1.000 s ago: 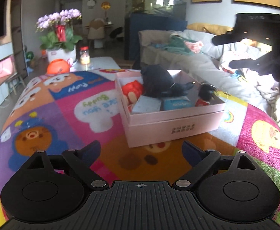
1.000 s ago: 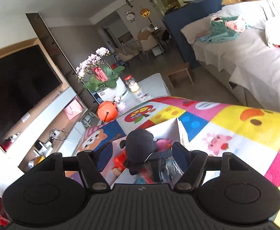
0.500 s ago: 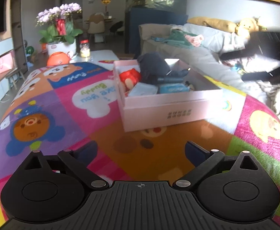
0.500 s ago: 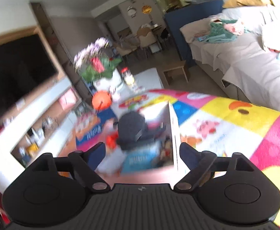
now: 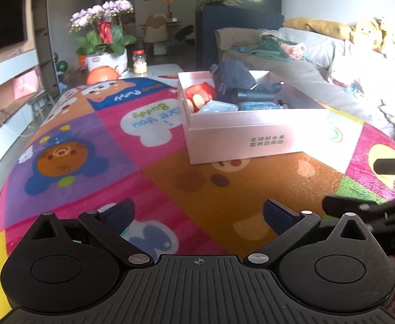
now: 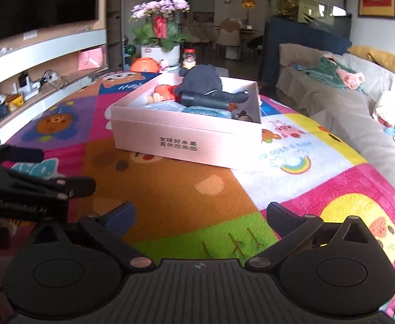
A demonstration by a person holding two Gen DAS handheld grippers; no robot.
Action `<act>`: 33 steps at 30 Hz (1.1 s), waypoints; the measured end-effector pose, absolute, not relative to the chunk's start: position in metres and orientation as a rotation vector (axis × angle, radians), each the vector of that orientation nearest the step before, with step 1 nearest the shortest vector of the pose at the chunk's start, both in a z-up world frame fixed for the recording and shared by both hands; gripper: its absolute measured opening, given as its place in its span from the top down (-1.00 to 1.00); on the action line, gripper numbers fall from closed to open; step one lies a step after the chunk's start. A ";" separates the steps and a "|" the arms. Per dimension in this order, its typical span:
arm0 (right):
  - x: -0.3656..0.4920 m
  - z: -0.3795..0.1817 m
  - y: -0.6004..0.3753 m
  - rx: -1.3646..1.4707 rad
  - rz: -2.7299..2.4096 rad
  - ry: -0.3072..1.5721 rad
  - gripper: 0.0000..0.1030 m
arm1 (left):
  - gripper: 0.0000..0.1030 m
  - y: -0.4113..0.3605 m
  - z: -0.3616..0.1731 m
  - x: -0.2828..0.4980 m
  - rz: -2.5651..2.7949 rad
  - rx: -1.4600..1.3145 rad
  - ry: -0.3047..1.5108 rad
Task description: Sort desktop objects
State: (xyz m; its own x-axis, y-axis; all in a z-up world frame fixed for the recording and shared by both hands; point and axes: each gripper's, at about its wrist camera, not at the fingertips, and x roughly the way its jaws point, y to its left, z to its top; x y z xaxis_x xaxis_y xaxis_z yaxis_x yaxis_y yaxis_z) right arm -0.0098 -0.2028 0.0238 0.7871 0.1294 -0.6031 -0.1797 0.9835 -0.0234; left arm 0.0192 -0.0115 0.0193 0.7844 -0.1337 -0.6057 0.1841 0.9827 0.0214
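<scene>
the pink box (image 5: 251,135) sits on the counter (image 5: 224,194), which is covered by a bright cartoon mat (image 5: 111,145). inside the box lie a dark plush toy (image 5: 232,77), a red toy (image 5: 198,95) at its left end, a dark tube (image 5: 257,97) and a blue packet (image 5: 257,106); a small figure with black ears (image 5: 281,104) peeks out near the right wall.

the left hand-held gripper (image 5: 197,213) hangs over the orange patch of the mat, well short of the box, its jaws spread wide with nothing between them. the right hand-held gripper (image 6: 200,216) hovers over the green and orange patches, just beside the left one, whose black frame shows at the left edge of the right wrist view. its jaws are opening, now spread wide, and nothing is between them.

beyond the counter stand a pot of pink flowers (image 6: 161,29), an orange ball (image 6: 144,64) and a small jar (image 6: 189,58). a sofa (image 6: 332,100) runs along the right side.
</scene>
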 end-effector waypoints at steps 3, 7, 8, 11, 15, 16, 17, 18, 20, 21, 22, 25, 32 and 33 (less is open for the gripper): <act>-0.011 0.024 -0.207 -0.056 0.154 0.644 -1.00 | -1.00 -0.013 0.020 0.012 -0.160 0.080 0.629; -0.015 0.021 -0.211 -0.035 0.142 0.645 -1.00 | -1.00 -0.011 0.017 0.006 -0.152 0.065 0.624; -0.016 0.020 -0.212 -0.028 0.133 0.644 -1.00 | -1.00 -0.011 0.015 0.005 -0.148 0.062 0.628; -0.012 0.014 -0.220 0.011 0.104 0.662 -1.00 | -1.00 -0.010 0.007 0.008 -0.129 0.055 0.642; 0.007 0.001 -0.226 0.025 0.076 0.722 -1.00 | -1.00 -0.014 -0.004 0.024 -0.127 0.045 0.666; 0.013 -0.001 -0.225 0.021 0.079 0.740 -1.00 | -1.00 -0.016 -0.006 0.029 -0.112 0.046 0.671; 0.019 -0.003 -0.224 0.017 0.085 0.755 -1.00 | -1.00 -0.016 -0.008 0.033 -0.099 0.046 0.677; 0.023 -0.004 -0.222 0.003 0.076 0.758 -1.00 | -1.00 -0.016 -0.009 0.037 -0.088 0.043 0.681; 0.033 -0.005 -0.217 -0.030 0.047 0.763 -1.00 | -1.00 -0.017 -0.011 0.045 -0.057 0.046 0.683; 0.038 -0.005 -0.216 -0.032 0.050 0.761 -1.00 | -1.00 -0.018 -0.012 0.048 -0.044 0.046 0.694; 0.043 -0.006 -0.216 -0.032 0.054 0.761 -1.00 | -1.00 -0.017 -0.012 0.051 -0.040 0.034 0.693; 0.049 -0.007 -0.215 -0.015 0.049 0.746 -1.00 | -1.00 -0.015 -0.013 0.054 -0.038 0.023 0.693; 0.040 -0.012 -0.214 -0.009 0.032 0.691 -1.00 | -1.00 -0.017 -0.013 0.053 -0.036 0.027 0.691; 0.040 -0.012 -0.212 -0.007 0.032 0.692 -1.00 | -1.00 -0.016 -0.013 0.053 -0.036 0.028 0.691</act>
